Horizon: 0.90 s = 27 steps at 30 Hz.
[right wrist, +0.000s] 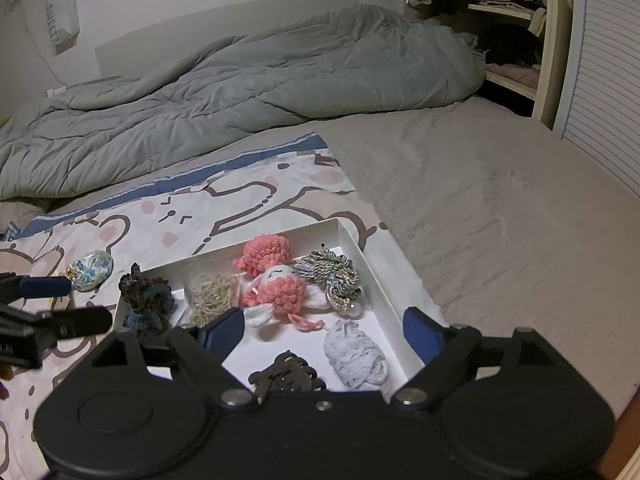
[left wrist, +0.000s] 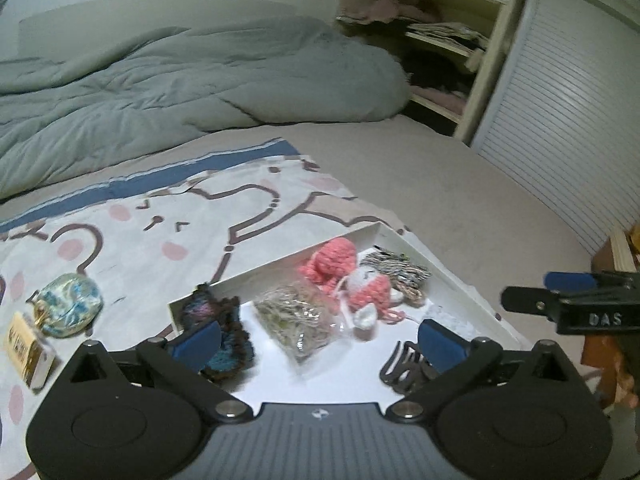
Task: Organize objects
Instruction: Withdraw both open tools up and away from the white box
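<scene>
A shallow white box (left wrist: 452, 268) (right wrist: 380, 276) lies on a cartoon-print cloth on the bed. It holds a pink crochet doll (left wrist: 352, 276) (right wrist: 276, 284), a clear bag of rubber bands (left wrist: 300, 324) (right wrist: 210, 292), a braided cord bundle (left wrist: 400, 272) (right wrist: 336, 274), a black hair clip (left wrist: 404, 368) (right wrist: 288, 372) and a white scrunchie (right wrist: 356, 354). A dark crochet piece (left wrist: 224, 328) (right wrist: 146, 300) hangs over the box's left wall. My left gripper (left wrist: 318, 344) is open and empty above the box's near side. My right gripper (right wrist: 324, 330) is open and empty above the box.
A blue-patterned pouch (left wrist: 70, 304) (right wrist: 90, 270) and a small yellow box (left wrist: 26, 350) lie on the cloth (left wrist: 160, 216) left of the white box. A grey duvet (left wrist: 160, 80) is piled behind. A shelf (left wrist: 448, 48) and slatted door (left wrist: 560, 128) stand at right.
</scene>
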Motion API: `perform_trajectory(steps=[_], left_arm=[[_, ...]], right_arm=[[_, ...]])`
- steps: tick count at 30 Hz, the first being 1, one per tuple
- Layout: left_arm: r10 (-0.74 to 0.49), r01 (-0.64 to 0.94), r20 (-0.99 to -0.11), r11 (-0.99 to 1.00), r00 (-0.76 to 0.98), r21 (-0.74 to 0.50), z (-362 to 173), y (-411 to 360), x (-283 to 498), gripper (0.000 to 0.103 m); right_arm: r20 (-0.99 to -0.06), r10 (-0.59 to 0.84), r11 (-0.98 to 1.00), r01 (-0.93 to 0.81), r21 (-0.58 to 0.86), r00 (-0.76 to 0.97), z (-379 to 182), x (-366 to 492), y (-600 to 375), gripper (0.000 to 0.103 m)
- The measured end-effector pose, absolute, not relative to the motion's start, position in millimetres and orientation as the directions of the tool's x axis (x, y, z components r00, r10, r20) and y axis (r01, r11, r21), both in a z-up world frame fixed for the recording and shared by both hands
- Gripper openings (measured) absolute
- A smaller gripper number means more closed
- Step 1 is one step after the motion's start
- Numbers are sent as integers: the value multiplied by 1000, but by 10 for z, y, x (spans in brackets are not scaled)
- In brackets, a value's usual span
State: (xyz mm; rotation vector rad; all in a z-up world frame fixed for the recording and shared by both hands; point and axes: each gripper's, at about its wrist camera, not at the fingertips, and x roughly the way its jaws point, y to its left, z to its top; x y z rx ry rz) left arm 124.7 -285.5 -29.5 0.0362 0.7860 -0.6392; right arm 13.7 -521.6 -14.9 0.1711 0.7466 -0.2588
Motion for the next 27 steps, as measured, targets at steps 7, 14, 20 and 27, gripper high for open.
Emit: perform_trajectory(steps=[7, 14, 20, 27], left_arm=[[-490, 518, -673, 836, 554, -183, -290, -2732, 1264, 103], [-449, 473, -670, 866, 591, -162, -286, -2531, 1302, 103], [-398, 425, -678, 895, 618, -137, -300, -2321, 1351, 103], [-342, 372, -686, 922, 642, -112, -310, -2018, 1414, 103]], right_arm=[[-669, -190, 953, 298, 49, 719, -130, 121, -5139, 99], [-675, -182, 961, 275, 33, 715, -184, 223, -5005, 103], [-675, -173, 965, 261, 29, 717, -210, 346, -4864, 103], [-672, -148, 972, 231, 35, 726, -230, 516, -4623, 103]])
